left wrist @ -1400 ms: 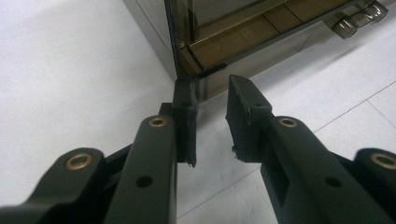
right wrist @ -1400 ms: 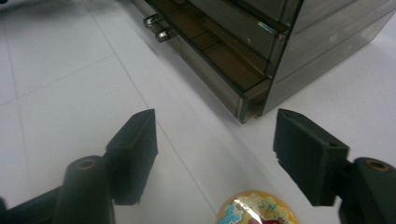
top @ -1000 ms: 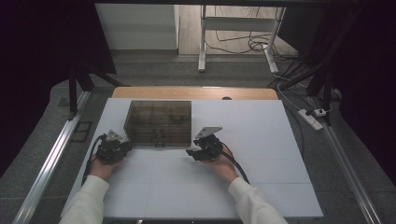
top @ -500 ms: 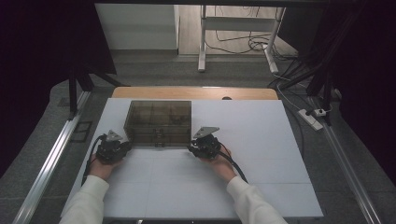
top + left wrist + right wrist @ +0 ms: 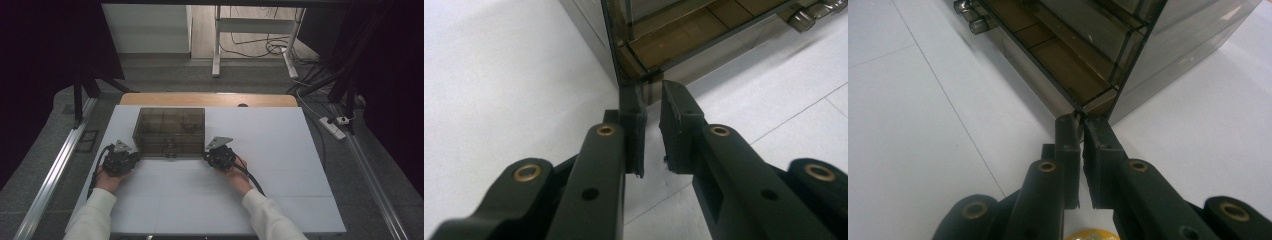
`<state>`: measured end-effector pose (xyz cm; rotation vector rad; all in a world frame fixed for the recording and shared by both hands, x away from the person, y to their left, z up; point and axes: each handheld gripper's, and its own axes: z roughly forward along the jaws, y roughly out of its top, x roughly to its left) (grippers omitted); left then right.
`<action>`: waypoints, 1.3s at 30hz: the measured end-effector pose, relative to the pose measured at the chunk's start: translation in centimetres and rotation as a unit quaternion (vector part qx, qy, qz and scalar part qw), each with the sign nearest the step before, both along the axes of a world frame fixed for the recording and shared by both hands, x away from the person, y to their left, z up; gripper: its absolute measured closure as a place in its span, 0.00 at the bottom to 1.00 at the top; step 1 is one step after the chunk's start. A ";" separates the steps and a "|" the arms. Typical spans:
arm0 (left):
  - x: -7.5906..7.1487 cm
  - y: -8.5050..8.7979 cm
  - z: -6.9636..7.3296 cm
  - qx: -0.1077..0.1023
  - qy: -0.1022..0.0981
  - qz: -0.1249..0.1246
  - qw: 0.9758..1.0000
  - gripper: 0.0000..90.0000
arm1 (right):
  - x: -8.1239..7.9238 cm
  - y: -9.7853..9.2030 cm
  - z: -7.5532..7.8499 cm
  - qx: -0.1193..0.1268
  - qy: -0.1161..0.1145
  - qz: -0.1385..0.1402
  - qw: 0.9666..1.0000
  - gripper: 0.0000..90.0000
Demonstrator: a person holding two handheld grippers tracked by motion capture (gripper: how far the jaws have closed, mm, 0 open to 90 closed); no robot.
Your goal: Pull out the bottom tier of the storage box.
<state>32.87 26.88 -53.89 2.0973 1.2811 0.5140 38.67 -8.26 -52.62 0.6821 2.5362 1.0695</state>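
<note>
Grippers flank a smoky box (image 5: 170, 131): right gripper (image 5: 1081, 121) just closed, seemingly pinching its near corner; left gripper (image 5: 651, 92) narrow, tips at the opposite corner.

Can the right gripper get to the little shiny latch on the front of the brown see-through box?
Probably yes. The right gripper sits at the box's front right corner, and the latch is along that same front wall, with just bare white table between them. Its jaws have just closed, nearly together.

No text, label, brand, number or sign can be read anywhere.
</note>
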 end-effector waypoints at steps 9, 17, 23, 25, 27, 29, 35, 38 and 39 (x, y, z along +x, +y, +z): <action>-0.2 0.0 0.1 0.003 0.002 -0.005 1.000 0.89 | -0.1 0.0 0.0 -0.006 -0.007 0.008 1.000 0.95; -0.4 0.0 0.1 0.006 0.006 -0.007 1.000 0.90 | -0.3 0.0 0.1 -0.011 -0.008 0.010 1.000 0.95; -0.6 0.0 0.2 0.007 0.008 -0.010 1.000 0.90 | -0.4 0.0 0.2 -0.011 -0.007 0.012 1.000 0.95; -0.7 0.1 0.2 0.007 0.007 -0.010 1.000 0.90 | -0.5 0.0 0.2 -0.012 -0.008 0.012 1.000 0.95; -0.8 0.1 0.2 0.006 0.007 -0.010 1.000 0.90 | -0.5 0.0 0.2 -0.013 -0.008 0.013 1.000 0.95; -0.8 0.1 0.2 0.006 0.007 -0.010 1.000 0.90 | -0.6 0.0 0.2 -0.013 -0.008 0.013 1.000 0.95; -1.0 0.1 0.2 0.004 0.008 -0.011 1.000 0.90 | -0.7 0.0 0.3 -0.012 -0.005 0.015 1.000 0.95; -1.1 0.1 0.2 0.005 0.009 -0.012 1.000 0.90 | -0.8 0.0 0.2 -0.013 -0.005 0.015 1.000 0.95; -1.1 0.1 0.2 0.006 0.009 -0.012 1.000 0.90 | -0.8 0.0 0.3 -0.013 -0.004 0.015 1.000 0.95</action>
